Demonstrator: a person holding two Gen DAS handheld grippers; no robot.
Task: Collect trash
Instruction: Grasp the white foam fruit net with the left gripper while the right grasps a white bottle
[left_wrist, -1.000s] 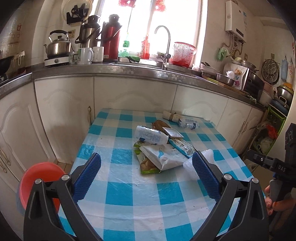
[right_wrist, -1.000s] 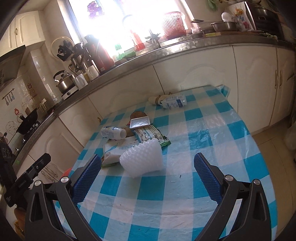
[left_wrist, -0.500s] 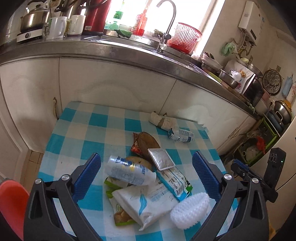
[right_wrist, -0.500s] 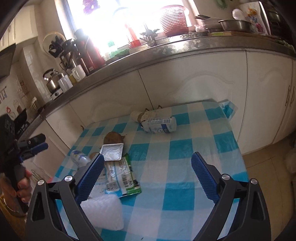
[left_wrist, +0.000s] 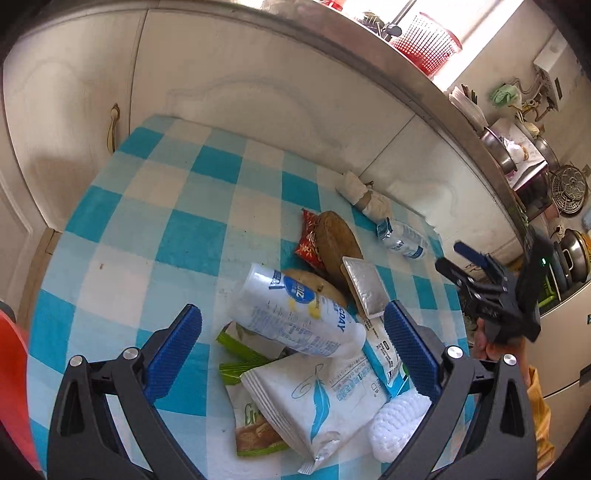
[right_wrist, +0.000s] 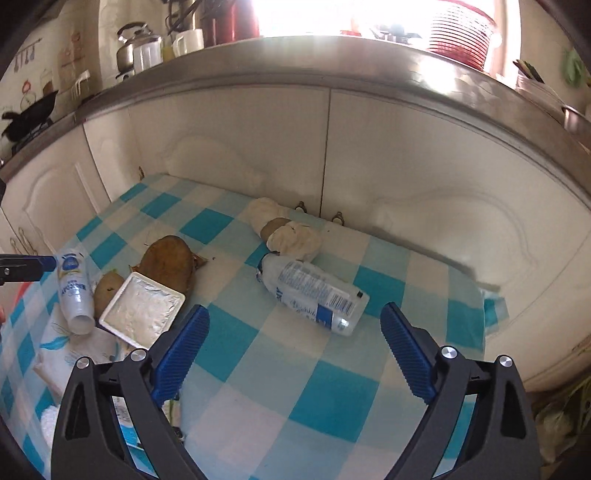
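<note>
Trash lies on a blue-and-white checked table (left_wrist: 155, 206). My left gripper (left_wrist: 293, 341) is open just above a white drink bottle (left_wrist: 295, 317) lying on its side on a pile of wrappers: a white feather-print packet (left_wrist: 317, 398), a green snack bag (left_wrist: 251, 428), a foil-lidded tray (left_wrist: 364, 288) and a white foam net (left_wrist: 399, 428). My right gripper (right_wrist: 293, 338) is open, hovering near a crushed clear bottle (right_wrist: 314, 291) with a blue label. A wrapped paper roll (right_wrist: 284, 230) lies behind that bottle.
White cabinets (right_wrist: 332, 147) under a steel counter run right behind the table. A brown flat object (right_wrist: 168, 264) and a red wrapper (left_wrist: 308, 236) lie mid-table. A red bin (left_wrist: 11, 387) shows at the left edge. My right gripper also appears in the left wrist view (left_wrist: 476, 273).
Both grippers have moved forward and down toward the table. The left has closed in over the white drink bottle; the right has closed in on the crushed clear bottle. Both stay open.
</note>
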